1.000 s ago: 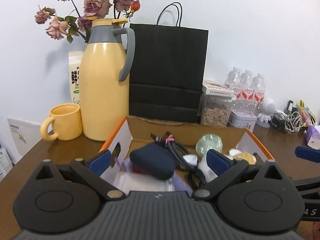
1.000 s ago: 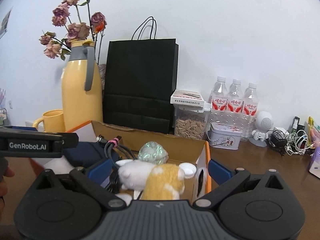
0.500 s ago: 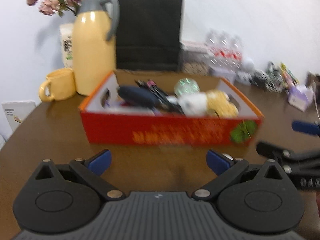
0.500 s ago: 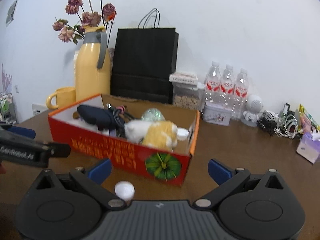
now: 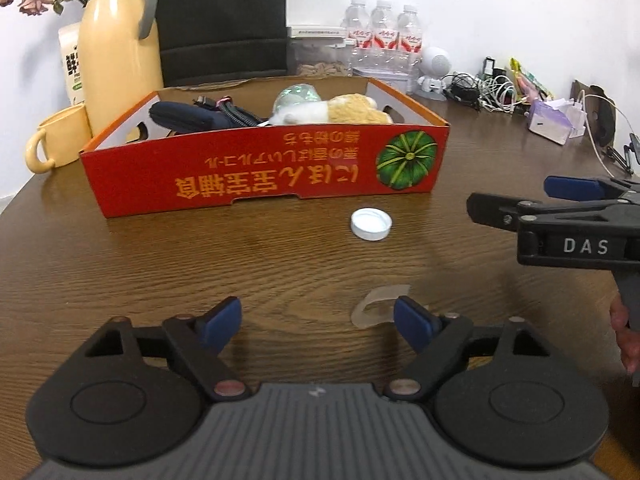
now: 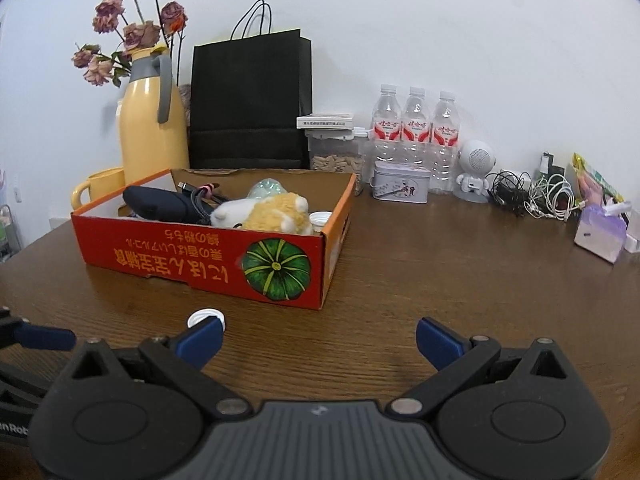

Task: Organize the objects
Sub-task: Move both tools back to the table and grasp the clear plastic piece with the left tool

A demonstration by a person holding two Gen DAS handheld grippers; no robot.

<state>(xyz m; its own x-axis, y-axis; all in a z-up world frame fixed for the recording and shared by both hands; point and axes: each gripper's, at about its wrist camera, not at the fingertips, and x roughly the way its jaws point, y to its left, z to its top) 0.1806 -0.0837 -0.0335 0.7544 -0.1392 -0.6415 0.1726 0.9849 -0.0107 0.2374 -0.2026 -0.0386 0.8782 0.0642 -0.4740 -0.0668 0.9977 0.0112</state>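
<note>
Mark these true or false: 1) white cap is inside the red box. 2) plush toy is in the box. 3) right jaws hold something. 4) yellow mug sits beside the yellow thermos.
1) False: the white cap lies on the table in front of the red box.
2) True: the plush toy lies in it.
3) False: the right gripper is open and empty.
4) True: the yellow mug stands next to the yellow thermos.

An office: wooden desk [image 6: 440,280], tangled chargers [image 6: 536,196], bottled water [image 6: 416,128].
</note>
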